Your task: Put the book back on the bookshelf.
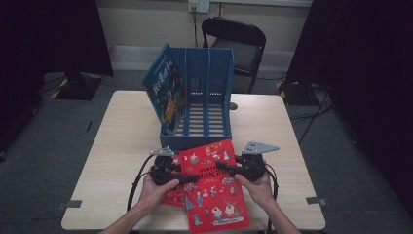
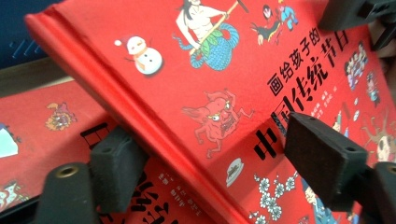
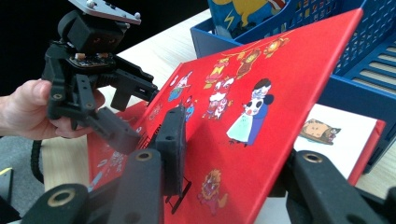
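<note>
Item: red picture book (image 1: pixel 214 187), hardcover, cartoon figures and Chinese title on its cover, raised at a tilt above the near middle of the table (image 1: pixel 112 146), far edge just before the blue rack (image 1: pixel 207 97). We note the left tongs (image 1: pixel 187 179) pinching its spine edge, one pad on the cover, the other beneath, as the left gripper view shows; the left hand (image 1: pixel 156 190) grips the tool from below. We note the right tongs (image 1: pixel 224 167) pinching the opposite edge, one jaw on the cover, the other behind it in the right gripper view; the right hand (image 1: pixel 258 187) holds that tool. Beneath the raised book: a second red book (image 2: pixel 42 126) lying flat on the table, partly covered. Beyond: the blue rack, slatted floor, upright dividers forming slots, standing directly in front of the book's far edge. In its leftmost slot: a blue picture book (image 1: pixel 163 87), leaning. Behind the table: a black chair (image 1: pixel 238 44). Near table corners: tape marks (image 1: pixel 316 200).
</note>
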Demonstrator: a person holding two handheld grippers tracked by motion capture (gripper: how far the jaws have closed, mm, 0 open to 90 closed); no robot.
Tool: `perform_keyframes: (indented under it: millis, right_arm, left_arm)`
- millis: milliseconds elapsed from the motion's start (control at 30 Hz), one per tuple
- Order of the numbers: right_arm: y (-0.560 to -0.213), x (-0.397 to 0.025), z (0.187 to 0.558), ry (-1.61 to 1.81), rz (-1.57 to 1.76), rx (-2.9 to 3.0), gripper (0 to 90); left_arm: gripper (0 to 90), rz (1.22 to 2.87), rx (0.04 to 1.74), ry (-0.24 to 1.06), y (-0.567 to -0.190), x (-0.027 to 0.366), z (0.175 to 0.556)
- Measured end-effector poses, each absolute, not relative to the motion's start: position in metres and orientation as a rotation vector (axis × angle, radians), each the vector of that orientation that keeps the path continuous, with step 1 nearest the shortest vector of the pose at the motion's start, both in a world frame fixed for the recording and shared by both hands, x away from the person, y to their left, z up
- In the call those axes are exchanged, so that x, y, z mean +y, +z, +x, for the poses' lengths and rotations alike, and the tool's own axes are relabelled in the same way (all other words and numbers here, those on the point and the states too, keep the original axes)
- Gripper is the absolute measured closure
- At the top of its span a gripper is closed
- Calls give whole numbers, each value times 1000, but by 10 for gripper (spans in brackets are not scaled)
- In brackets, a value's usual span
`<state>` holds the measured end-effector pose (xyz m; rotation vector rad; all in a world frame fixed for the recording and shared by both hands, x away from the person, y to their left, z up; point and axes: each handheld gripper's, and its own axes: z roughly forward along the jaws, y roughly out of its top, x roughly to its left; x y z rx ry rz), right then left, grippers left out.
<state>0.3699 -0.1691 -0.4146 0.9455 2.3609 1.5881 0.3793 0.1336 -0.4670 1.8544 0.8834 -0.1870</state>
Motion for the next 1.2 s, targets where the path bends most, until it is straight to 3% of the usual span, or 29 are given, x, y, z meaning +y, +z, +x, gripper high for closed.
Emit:
perform_keyframes:
  millis: [333,1200]
  right_arm:
    - [-408,-172,371,1635,973,2338,616]
    - [-376,-160,372,1689,931,2267,634]
  left_arm:
    - [349,1832,853,-152,-453,141,382]
    - [422,1770,810,-46,-416,159,384]
